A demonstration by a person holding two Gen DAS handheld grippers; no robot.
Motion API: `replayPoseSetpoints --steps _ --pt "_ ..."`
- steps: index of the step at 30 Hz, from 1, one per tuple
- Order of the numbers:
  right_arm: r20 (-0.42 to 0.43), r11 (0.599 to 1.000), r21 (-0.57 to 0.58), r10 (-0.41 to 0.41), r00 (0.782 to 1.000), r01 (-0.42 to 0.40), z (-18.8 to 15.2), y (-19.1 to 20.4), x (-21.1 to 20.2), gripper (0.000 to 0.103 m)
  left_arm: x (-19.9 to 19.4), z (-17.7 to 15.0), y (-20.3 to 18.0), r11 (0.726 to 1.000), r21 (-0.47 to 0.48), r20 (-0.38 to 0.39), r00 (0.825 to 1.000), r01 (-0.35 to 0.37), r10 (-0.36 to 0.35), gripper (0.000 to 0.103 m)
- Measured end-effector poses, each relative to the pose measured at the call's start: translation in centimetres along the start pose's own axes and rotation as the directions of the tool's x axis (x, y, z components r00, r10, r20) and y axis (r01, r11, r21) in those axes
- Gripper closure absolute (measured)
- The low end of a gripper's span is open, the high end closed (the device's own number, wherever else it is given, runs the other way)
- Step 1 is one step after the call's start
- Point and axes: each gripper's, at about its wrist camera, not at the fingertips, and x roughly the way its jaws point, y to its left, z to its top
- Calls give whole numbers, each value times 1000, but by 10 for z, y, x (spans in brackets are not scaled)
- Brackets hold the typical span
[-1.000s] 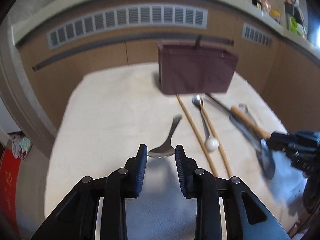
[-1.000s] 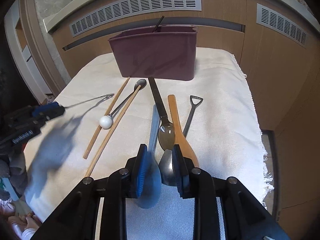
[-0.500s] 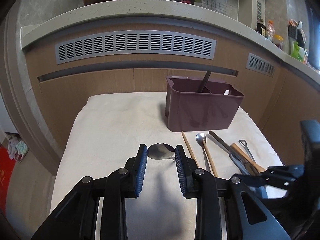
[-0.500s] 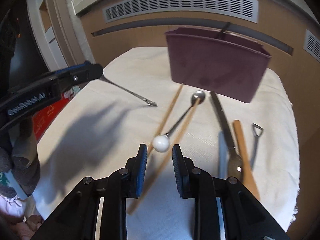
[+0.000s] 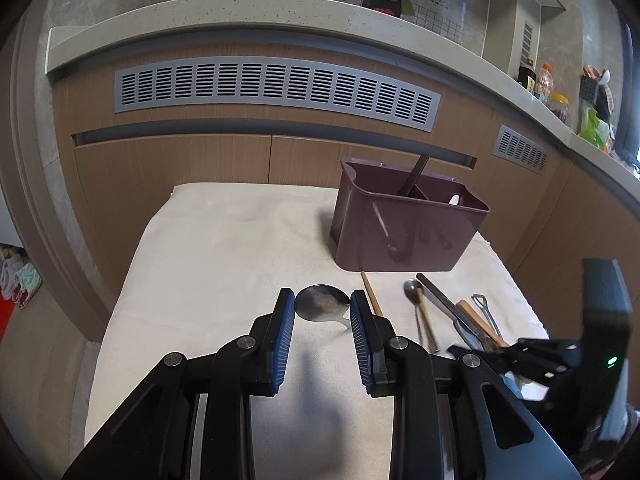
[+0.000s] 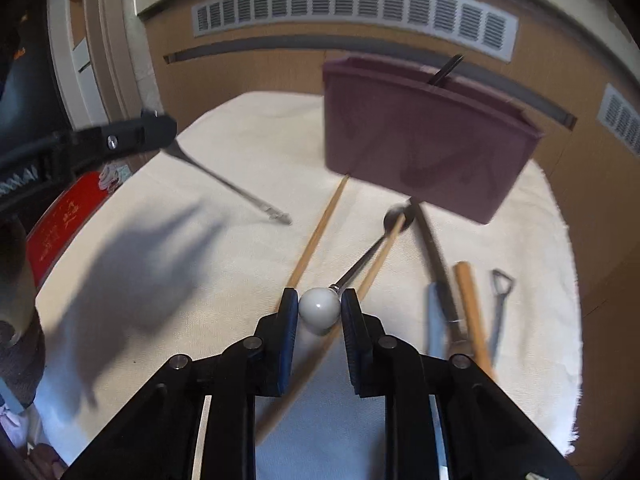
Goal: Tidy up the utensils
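My left gripper (image 5: 322,307) is shut on a metal spoon (image 5: 321,307), gripping its bowl and holding it above the white cloth; the right wrist view shows its handle (image 6: 232,189) sloping down. My right gripper (image 6: 319,307) has its pads against the white ball end (image 6: 319,311) of a small metal spoon (image 6: 394,216) lying on the cloth. A maroon divided caddy (image 5: 404,224) stands at the back with a dark handle in it. Two wooden chopsticks (image 6: 318,232) lie beside the ball spoon.
Right of the chopsticks lie a black-handled utensil (image 6: 432,256), a wooden-handled one (image 6: 472,312), a blue-grey one (image 6: 434,320) and a small metal shovel spoon (image 6: 500,304). The white cloth (image 5: 224,248) covers the table. A wooden counter front with vents stands behind.
My left gripper lifted the spoon off the cloth and levelled out. My right gripper swung left from the right-hand utensils and came down around the white ball end.
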Motion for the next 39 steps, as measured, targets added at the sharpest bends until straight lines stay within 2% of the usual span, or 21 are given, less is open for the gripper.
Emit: replayPoseSetpoints --steps 2,4,7,10,13,18,22,24,25,28,32,35,37,38,39 --pt "39 1000 2 -22 999 22 2 -6 -16 82 -5 1 -4 1000 8 11 1000 -1 0 75" --pt "80 999 16 -41 996 40 4 -14 -33 82 -11 3 -8 1000 14 21 1000 -3 3 86" --pt "120 998 43 -55 991 50 7 -28 -50 83 -18 7 -14 1000 30 36 999 -9 8 86" --pt "124 995 85 -63 990 53 8 -43 -54 82 -17 9 -20 999 43 31 999 -16 14 86" --pt "100 991 133 -34 994 21 4 -56 -53 82 -11 5 -21 998 54 -9 1000 -22 23 86" --pt "89 991 133 -28 996 16 -3 -58 -55 82 -10 -19 -18 995 104 -103 994 -10 21 84" --pt "87 989 148 -22 996 9 -7 -60 -56 83 -17 -52 -20 992 119 -170 985 47 -27 72" --pt "93 988 152 -24 995 9 -8 -61 -59 83 -20 -70 -22 990 118 -197 979 71 -47 56" --pt "96 988 152 -25 995 10 -8 -61 -60 83 -20 -79 -23 990 119 -209 977 70 -44 52" --pt "110 989 150 -28 994 11 -9 -60 -65 83 -14 -98 -29 993 113 -239 971 36 -8 50" --pt "119 988 152 -23 993 4 -12 -60 -68 83 -2 -101 -30 998 67 -253 967 -11 27 50" --pt "119 988 158 -22 993 3 -14 -62 -68 83 4 -100 -35 997 72 -259 965 -24 42 50" --pt "119 987 161 -23 993 4 -14 -63 -69 83 7 -101 -40 993 106 -256 964 -43 69 60" --pt "120 987 162 -24 992 5 -14 -63 -69 83 9 -101 -41 993 113 -252 965 -47 74 74" --pt "123 987 163 -25 992 5 -15 -64 -71 82 8 -100 -40 993 111 -251 965 -45 72 74"
